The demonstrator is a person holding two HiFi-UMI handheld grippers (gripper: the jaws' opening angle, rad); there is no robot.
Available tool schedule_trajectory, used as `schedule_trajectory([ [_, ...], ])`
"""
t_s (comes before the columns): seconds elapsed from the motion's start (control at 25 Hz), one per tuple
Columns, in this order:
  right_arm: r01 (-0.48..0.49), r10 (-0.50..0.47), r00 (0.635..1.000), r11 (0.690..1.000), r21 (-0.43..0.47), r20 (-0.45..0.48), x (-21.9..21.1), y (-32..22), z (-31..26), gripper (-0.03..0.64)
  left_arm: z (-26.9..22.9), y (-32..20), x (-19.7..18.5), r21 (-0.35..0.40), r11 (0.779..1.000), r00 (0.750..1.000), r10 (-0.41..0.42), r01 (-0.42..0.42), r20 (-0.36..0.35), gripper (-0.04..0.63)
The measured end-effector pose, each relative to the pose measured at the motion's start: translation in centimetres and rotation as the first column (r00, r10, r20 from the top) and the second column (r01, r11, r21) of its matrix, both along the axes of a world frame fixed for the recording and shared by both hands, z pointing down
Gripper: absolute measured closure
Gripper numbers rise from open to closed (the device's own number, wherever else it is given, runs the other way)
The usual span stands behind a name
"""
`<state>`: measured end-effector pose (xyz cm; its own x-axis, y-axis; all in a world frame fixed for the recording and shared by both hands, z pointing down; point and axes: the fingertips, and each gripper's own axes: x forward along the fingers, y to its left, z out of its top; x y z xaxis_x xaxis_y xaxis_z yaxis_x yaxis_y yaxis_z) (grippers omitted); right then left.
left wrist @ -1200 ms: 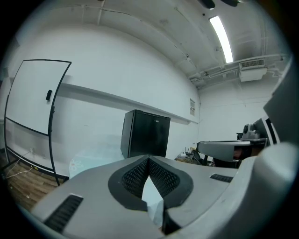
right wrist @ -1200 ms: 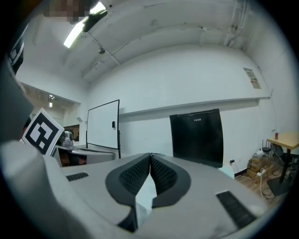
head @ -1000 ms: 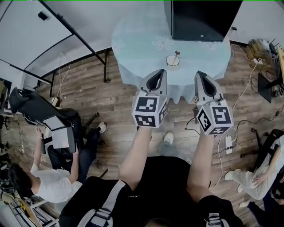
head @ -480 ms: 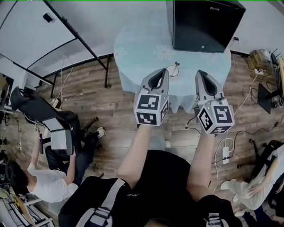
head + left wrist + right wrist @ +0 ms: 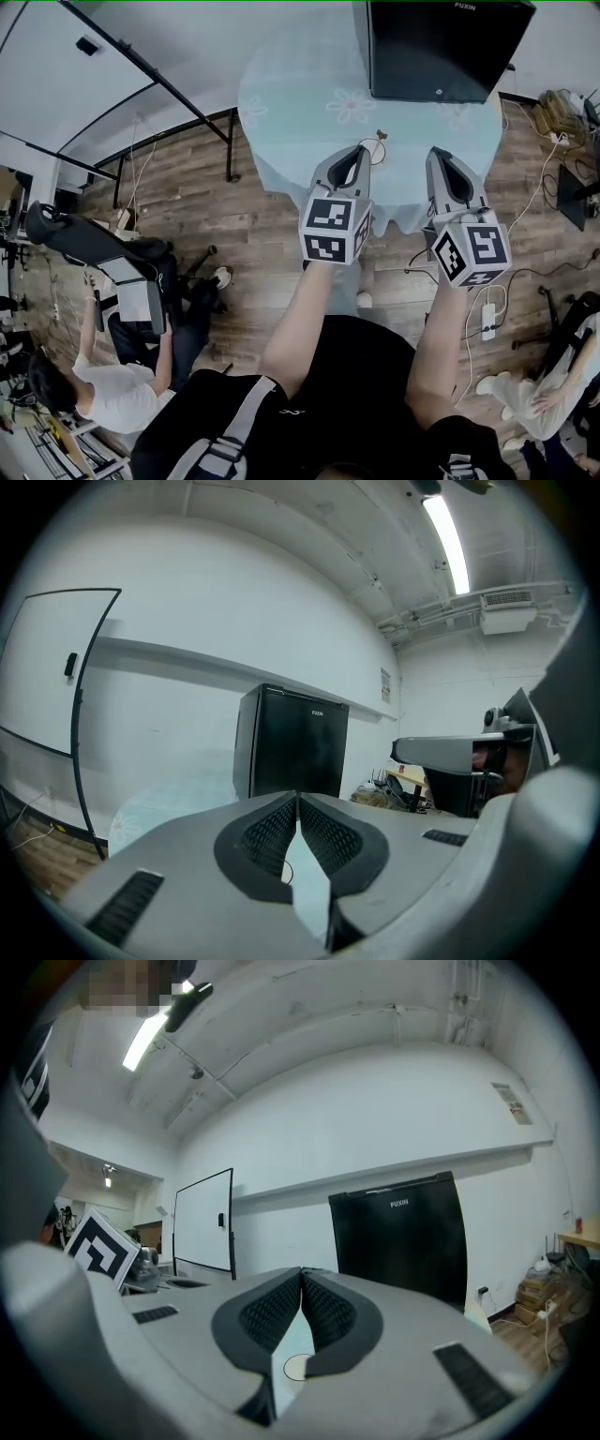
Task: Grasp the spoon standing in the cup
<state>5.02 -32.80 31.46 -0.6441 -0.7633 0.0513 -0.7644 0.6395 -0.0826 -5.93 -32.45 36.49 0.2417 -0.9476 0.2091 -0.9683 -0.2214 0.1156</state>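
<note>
A white cup point(image 5: 375, 150) stands near the front edge of the round table point(image 5: 300, 84) with its light blue cloth. A spoon point(image 5: 382, 136) stands upright in the cup. My left gripper point(image 5: 359, 151) is shut and empty, its tip just left of the cup and covering part of it. My right gripper point(image 5: 438, 154) is also shut and empty, a short way right of the cup. In the right gripper view the cup's rim point(image 5: 292, 1367) shows low between the closed pads point(image 5: 323, 1312). The left gripper view shows closed pads point(image 5: 272, 832) with nothing between them.
A black fridge point(image 5: 441, 47) stands at the back of the table. A whiteboard on a black frame point(image 5: 66, 84) is at the left. A person sits at the lower left point(image 5: 103, 394), another at the right point(image 5: 553, 375). Cables and a power strip point(image 5: 487, 314) lie on the wooden floor.
Both grippers have come closer to the table, and the left tip now sits beside the cup and hides part of it. Both stay shut.
</note>
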Motion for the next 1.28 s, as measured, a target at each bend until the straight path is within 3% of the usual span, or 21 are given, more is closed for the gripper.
schedule_trajectory([
  [0.32,-0.010,0.008,1.000,0.994,-0.112,-0.018,0.0,-3.8,4.9,0.611,5.3,-4.5,0.8,-0.117,0.992,0.999,0.049,-0.047,0.011,0.491],
  [0.6,-0.026,0.023,1.000,0.980,-0.198,-0.020,-0.2,-6.7,8.7,0.611,9.7,-7.6,0.8,-0.228,0.971,0.996,0.084,-0.075,0.029,0.404],
  [0.96,-0.051,0.047,0.999,0.957,-0.286,-0.021,-0.5,-9.9,12.6,0.611,14.1,-10.6,1.4,-0.324,0.937,0.988,0.152,-0.134,0.031,0.402],
  [1.28,-0.077,0.073,0.997,0.936,-0.343,-0.024,-0.3,-11.5,15.4,0.611,16.7,-12.5,2.9,-0.357,0.916,0.969,0.229,-0.184,0.090,0.382],
])
